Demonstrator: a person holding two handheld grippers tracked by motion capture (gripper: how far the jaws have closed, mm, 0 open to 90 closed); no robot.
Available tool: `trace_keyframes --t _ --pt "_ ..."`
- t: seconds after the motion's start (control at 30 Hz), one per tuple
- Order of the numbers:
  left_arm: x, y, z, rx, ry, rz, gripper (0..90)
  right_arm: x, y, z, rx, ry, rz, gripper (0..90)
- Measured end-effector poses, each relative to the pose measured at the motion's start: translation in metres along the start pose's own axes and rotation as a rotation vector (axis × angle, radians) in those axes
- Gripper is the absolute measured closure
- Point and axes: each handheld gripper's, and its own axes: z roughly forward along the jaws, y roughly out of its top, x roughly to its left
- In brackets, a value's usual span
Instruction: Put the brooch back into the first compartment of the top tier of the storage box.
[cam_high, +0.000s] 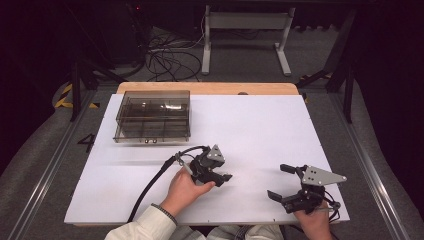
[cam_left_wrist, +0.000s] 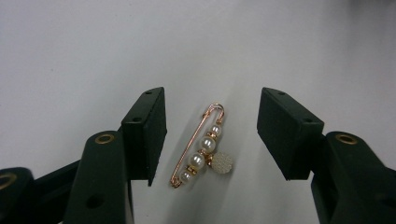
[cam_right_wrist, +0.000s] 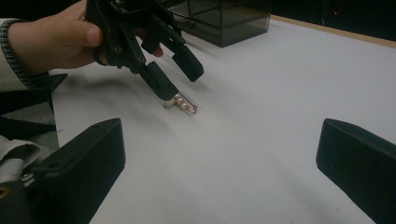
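A rose-gold safety-pin brooch strung with white pearls and a small round charm (cam_left_wrist: 201, 148) is seen lying flat on the white desk (cam_high: 260, 125), framed between the released jaws of the left gripper (cam_left_wrist: 211, 133), which is tilted down over it, apparently so that the slim pin can be pinched across its length. The right gripper (cam_high: 283, 181) is held well apart near the desk's front edge, its jaws spread and empty, while a smoked-plastic compartment box (cam_high: 153, 116), perhaps the brooch's destination, is set at the far left.
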Motion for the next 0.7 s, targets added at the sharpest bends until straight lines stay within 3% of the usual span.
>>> trace_keyframes --t 0.7 --pt "-0.0005 -0.0017 0.0110 0.051 0.014 0.036 56.3 0.0000 -0.0002 0.0001 0.003 0.008 0.000 1.9"
